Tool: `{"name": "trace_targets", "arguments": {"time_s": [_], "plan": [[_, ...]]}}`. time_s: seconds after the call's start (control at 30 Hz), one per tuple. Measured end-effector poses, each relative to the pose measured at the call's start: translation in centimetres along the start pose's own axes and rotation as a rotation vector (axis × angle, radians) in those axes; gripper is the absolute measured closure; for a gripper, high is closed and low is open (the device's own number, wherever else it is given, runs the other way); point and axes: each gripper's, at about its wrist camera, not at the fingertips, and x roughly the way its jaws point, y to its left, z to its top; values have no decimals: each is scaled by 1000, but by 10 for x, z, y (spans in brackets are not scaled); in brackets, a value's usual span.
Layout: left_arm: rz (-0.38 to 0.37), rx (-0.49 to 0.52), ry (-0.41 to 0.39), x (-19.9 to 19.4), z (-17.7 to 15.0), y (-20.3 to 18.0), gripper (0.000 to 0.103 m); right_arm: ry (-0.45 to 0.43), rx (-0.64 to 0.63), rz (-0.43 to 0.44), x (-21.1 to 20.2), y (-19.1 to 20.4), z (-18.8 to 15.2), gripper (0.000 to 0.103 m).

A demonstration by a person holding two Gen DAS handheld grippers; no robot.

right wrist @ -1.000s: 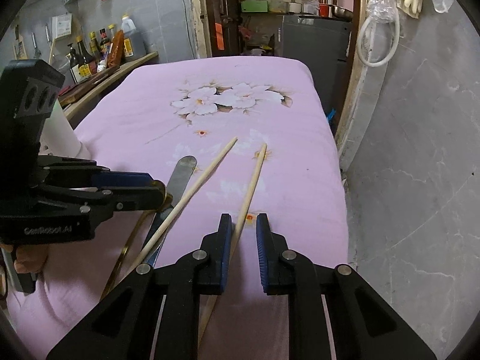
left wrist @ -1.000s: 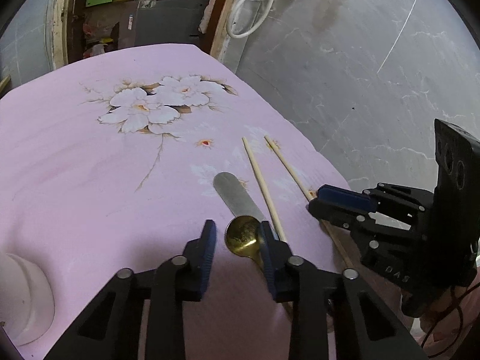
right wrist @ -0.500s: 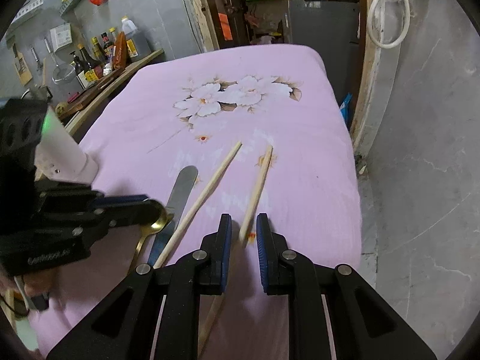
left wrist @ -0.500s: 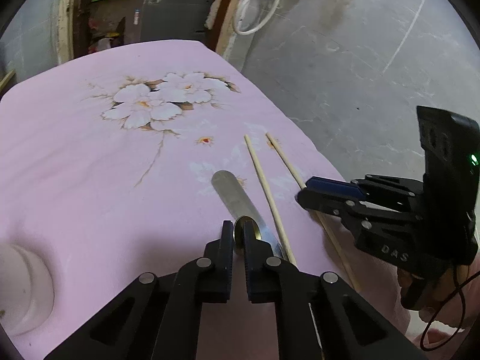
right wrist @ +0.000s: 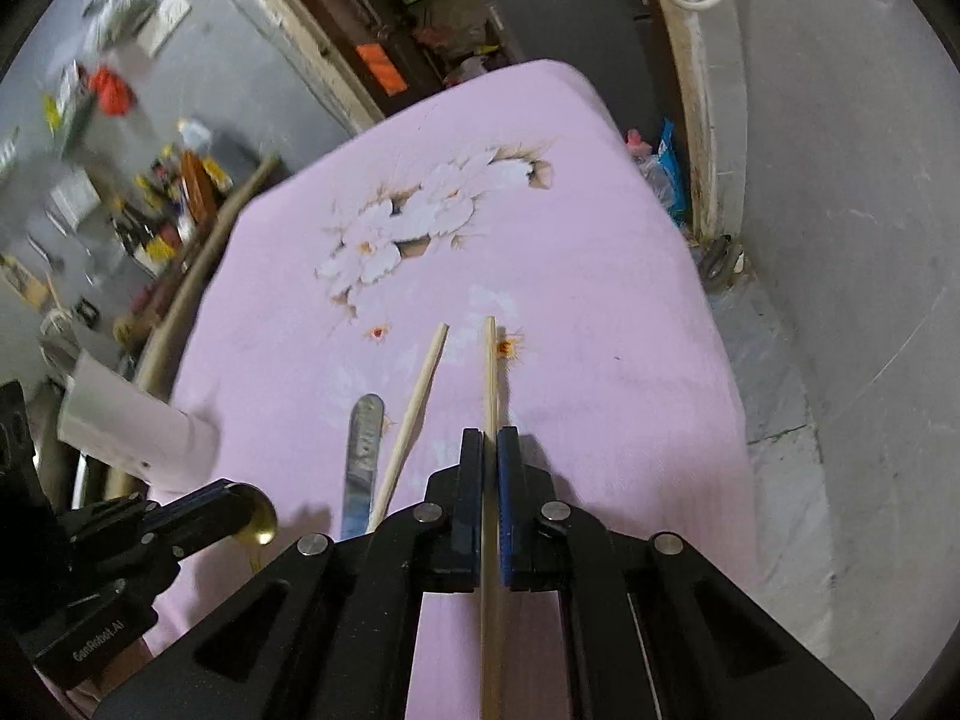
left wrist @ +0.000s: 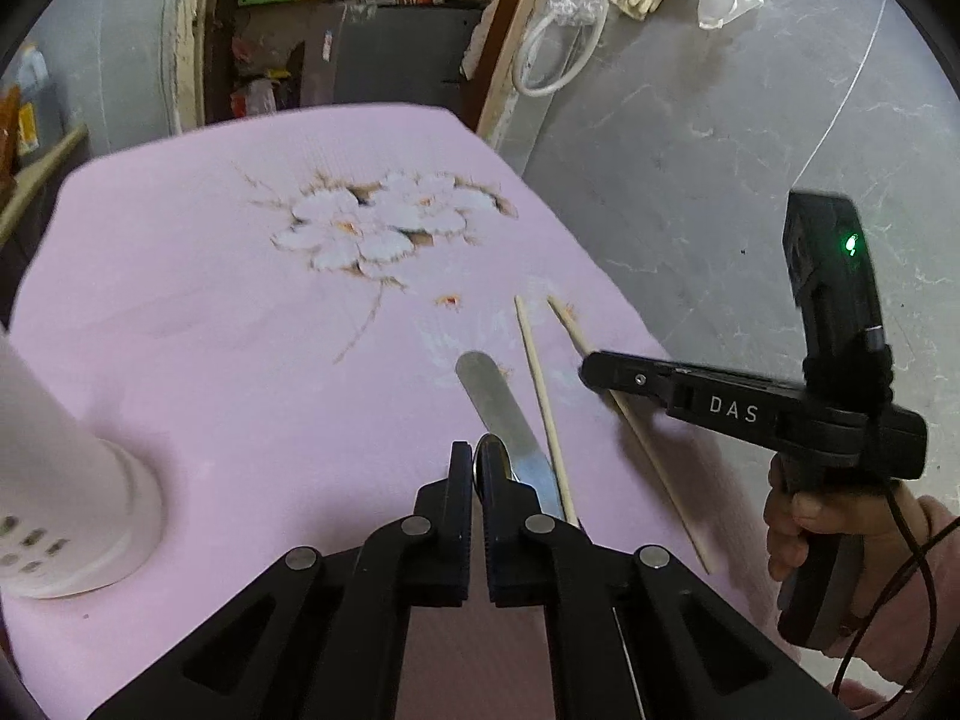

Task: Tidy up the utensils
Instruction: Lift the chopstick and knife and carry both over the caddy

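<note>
Right wrist view: "GenRobot.AI" lettering on left gripper [right wrist: 240, 504], clamping spoon [right wrist: 261, 525].

My left gripper [left wrist: 477, 480] is covering most of the spoon [right wrist: 259, 517] (only a sliver is showing). The white holder [left wrist: 72, 498] is running off the frame's edge, and the shelf clutter [right wrist: 174, 192] is blurring beyond recognition.

Left tool [left wrist: 474, 474] angled downward, jaws clamped tight, right tool [right wrist: 489, 456] at its 3 o'clock, angled downward, jaws pinched together, a hand [left wrist: 798, 525] gripping its handle
</note>
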Motion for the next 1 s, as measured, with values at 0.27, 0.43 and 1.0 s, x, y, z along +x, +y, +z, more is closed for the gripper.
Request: {"name": "trace_targets", "arguments": {"time_s": [0.27, 0.43, 1.0], "plan": [[70, -3, -49, -34, 6, -8, 100, -145, 3, 103, -43, 12, -14, 99], [81, 1, -75, -52, 12, -12, 100, -239, -38, 142, -68, 32, -16, 99], [94, -68, -227, -139, 33, 28, 100, -444, -81, 318, -123, 104, 11, 99]]}}
